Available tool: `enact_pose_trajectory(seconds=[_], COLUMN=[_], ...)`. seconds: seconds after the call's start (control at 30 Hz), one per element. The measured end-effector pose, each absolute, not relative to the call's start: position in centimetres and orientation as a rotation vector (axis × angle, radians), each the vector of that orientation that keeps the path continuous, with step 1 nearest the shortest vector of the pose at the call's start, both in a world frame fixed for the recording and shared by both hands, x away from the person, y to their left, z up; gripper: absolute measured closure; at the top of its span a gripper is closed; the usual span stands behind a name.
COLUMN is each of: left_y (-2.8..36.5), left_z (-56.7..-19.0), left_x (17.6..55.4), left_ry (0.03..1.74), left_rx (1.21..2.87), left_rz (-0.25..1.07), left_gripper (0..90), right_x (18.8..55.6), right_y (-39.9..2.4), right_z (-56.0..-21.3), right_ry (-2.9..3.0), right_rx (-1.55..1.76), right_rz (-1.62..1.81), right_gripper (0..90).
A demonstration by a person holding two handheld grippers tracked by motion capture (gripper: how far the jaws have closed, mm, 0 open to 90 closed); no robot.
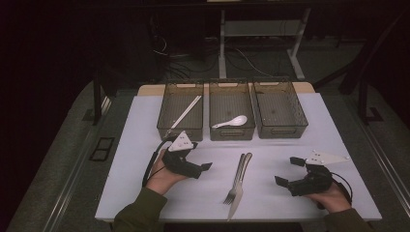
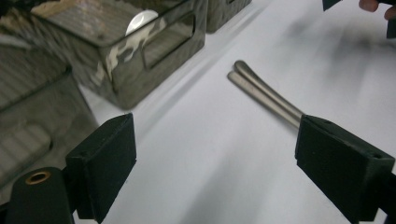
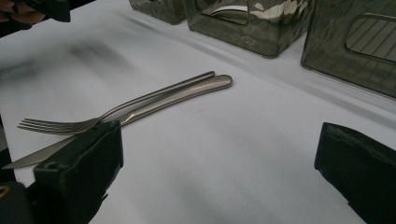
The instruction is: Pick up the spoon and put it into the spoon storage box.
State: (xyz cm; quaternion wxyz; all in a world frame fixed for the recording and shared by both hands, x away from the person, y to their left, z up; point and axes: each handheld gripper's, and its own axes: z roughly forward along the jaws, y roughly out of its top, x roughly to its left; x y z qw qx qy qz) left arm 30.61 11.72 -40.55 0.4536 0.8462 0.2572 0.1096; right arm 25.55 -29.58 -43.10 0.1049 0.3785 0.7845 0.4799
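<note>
At the near edge of the white-covered surface, a person in olive sleeves holds two black two-fingered grippers. The left gripper sits at about 8 o'clock from the surface's middle, its fingers spread wide with nothing between them; in the left gripper view its fingers frame bare cloth, with the cutlery handles just past the far finger. The right gripper rests at about 4 o'clock, its fingers likewise wide apart and empty, pointing toward the cutlery.

Between the two grippers, near 6 o'clock, a slender stainless-steel fork and a stainless-steel table knife lie flat side by side, touching along their handles, tines and blade tip toward the person. In the right gripper view the fork lies partly across the knife.

Farther off, toward 12 o'clock, three smoky translucent plastic bins stand in a row. The left bin holds a pair of pale chopsticks lying aslant, the middle bin a white ceramic soup spoon, and beside them stands the right bin.
</note>
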Motion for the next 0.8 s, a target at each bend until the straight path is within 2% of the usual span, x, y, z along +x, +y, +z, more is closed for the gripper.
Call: enact_pose_trajectory(seconds=[0.37, 0.43, 0.5, 0.8], left_y=[14.2, 14.6, 14.9, 16.1], left_z=[-41.7, -41.9, -42.1, -42.3], left_x=[28.5, 28.2, 27.8, 26.9], left_ry=[0.67, 0.675, 0.682, 0.702], left_rx=[2.084, 2.084, 2.083, 2.064], left_rz=[0.268, 0.265, 0.258, 0.256], left_gripper=[9.7, 9.7, 9.7, 9.7], right_x=[25.3, 25.1, 25.0, 24.8], right_y=[-29.5, -29.4, -29.2, -28.4], right_z=[-42.7, -42.5, -42.4, -42.3], right_ry=[2.37, 2.378, 2.393, 2.463], right_rx=[1.095, 1.08, 1.069, 1.024], right_rz=[1.417, 1.43, 1.435, 1.461], right_gripper=[7.6, 14.8, 16.9, 41.8])
